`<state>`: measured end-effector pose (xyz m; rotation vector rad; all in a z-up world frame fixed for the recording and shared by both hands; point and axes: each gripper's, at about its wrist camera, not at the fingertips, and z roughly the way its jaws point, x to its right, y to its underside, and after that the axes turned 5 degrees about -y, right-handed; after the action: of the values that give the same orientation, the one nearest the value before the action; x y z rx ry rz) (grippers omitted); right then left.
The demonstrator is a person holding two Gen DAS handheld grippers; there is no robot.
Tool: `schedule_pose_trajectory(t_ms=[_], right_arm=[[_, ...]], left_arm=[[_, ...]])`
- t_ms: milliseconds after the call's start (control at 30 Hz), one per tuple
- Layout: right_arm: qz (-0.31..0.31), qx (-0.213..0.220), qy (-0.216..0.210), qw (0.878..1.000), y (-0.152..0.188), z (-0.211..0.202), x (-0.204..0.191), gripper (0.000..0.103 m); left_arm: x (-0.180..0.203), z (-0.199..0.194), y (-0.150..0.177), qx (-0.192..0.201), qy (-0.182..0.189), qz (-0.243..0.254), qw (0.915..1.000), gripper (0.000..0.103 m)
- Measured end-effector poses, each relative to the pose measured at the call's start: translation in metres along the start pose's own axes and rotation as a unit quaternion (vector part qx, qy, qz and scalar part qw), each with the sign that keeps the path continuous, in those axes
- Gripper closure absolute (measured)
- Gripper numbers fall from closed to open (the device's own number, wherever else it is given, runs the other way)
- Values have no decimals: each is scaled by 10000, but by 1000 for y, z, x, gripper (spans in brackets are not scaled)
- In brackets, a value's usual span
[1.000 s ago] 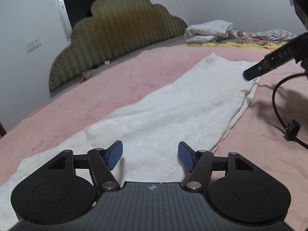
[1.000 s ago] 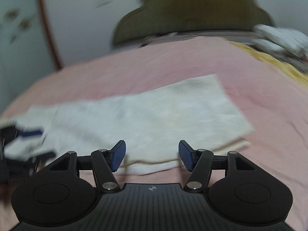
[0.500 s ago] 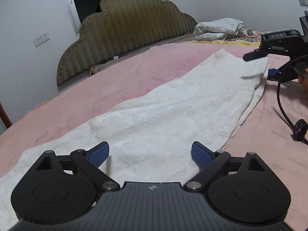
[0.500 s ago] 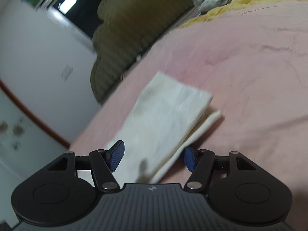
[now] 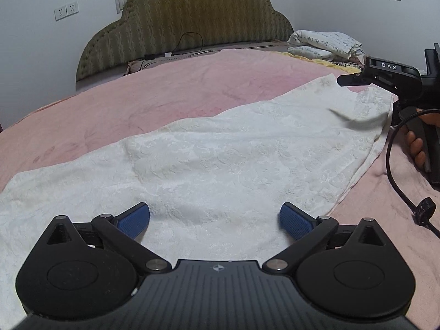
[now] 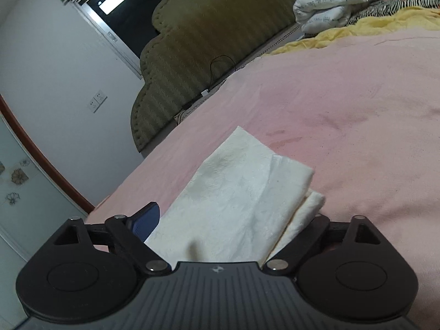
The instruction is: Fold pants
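White patterned pants (image 5: 220, 159) lie flat and lengthwise on a pink bedspread (image 5: 137, 104). My left gripper (image 5: 214, 220) is open wide, its blue pads (image 5: 134, 220) just above the near part of the cloth. My right gripper (image 5: 382, 79) shows at the far right end of the pants in the left wrist view. In the right wrist view my right gripper (image 6: 228, 220) is open, and the pants' end (image 6: 242, 198) lies between its jaws, covering the right pad. The left blue pad (image 6: 145, 220) shows beside the cloth.
A green scalloped headboard (image 5: 187, 24) stands at the back. Folded bedding (image 5: 324, 44) and a yellow cloth (image 6: 371, 24) lie at the far right. A black cable (image 5: 396, 165) hangs from the right gripper over the bedspread. A window (image 6: 123, 8) is in the wall.
My left gripper has opened wider and come lower over the pants. My right gripper has moved in over the pants' far end, so the cloth now lies between its jaws.
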<state>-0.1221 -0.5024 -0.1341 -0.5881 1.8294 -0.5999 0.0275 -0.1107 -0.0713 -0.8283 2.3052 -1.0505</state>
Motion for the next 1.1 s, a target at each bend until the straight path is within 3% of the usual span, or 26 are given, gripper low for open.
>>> schedule_pose_trajectory(t_ms=[133,200,233,267,333,367,433,533,633,700,767,833,867,967,1033,1100], right_arm=[[65,117,79,9999,2,-2,1,13],[106,174,267,9994,3,-4,0,25],[94,169,449,9988,3,-4,0,43],[124,170,591,9980,3,-5,1,52],[340,166,651,9972,4,-7,9,81],[455,167,641,9968,4,-8,13,85],[489,174,599,9969,3,-9,14,88],[133,220,670,9974,3,-9,-1,90],[-508,294,636,9962,1,-11,-31,91],[-1241,292,601,9900,3,-9,-64,91],[-2142,245,555,9749,14,-6,-103,91],[-2895,154,397,9562,32,0,-140,91],[-3120,86,244,9497,42,2,-155,91],[-3475,-137,-171,9374,69,10,-187,91],[-3595,-282,-384,9319,84,13,-201,91],[-3587,-408,-580,9308,95,14,-211,91]], left_arm=[[0,0,0,-11,6,-8,10000,0],[0,0,0,-11,6,-7,10000,0],[0,0,0,-12,7,-7,10000,0],[0,0,0,-13,9,-9,10000,0],[0,0,0,-7,9,-9,10000,0],[0,0,-1,0,7,-11,10000,0],[-1,-2,-1,32,-18,-52,10000,0],[-12,-6,-5,75,-49,-364,9993,12],[-44,-8,-15,-44,476,-1389,9891,11],[-70,-7,-19,-174,975,-2283,9685,11],[-94,0,-22,-373,1513,-3173,9354,10],[-112,11,-24,-560,2124,-3899,8943,10],[-118,18,-24,-642,2458,-4235,8696,9],[-120,39,-28,-863,3274,-4816,8083,4],[-116,50,-32,-969,3522,-4979,7866,2],[-113,60,-35,-1074,3560,-5105,7753,2]])
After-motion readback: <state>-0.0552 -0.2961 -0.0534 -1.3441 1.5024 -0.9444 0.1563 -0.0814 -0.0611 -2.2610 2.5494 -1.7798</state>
